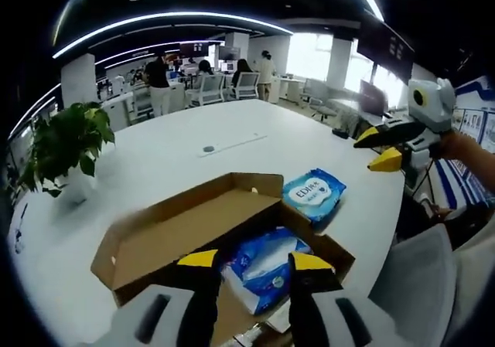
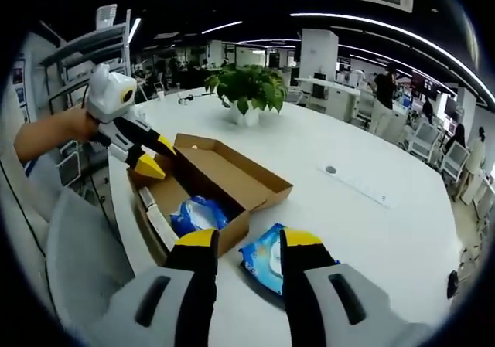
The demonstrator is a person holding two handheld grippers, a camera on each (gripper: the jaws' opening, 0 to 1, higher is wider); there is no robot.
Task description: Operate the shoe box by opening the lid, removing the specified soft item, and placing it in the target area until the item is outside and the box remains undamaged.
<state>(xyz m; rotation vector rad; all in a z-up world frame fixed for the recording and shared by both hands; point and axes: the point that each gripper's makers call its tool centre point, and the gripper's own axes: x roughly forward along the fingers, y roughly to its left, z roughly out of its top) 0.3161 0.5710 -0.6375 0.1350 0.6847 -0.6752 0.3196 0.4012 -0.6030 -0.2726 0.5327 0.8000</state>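
A brown cardboard shoe box stands open on the white table, its lid folded flat back. Inside lies a soft blue pack, also visible as the blue pack beside a white insert. A second blue wipes pack lies on the table outside the box; in the right gripper view this pack sits just ahead of my right gripper, which is open and empty. My left gripper is open above the box's near end, seen as the left gripper. The right gripper hovers off the table edge.
A potted plant stands on the table beyond the box, seen also as the plant. A grey chair is at the table's edge. People and office chairs are far behind. A round table grommet lies mid-table.
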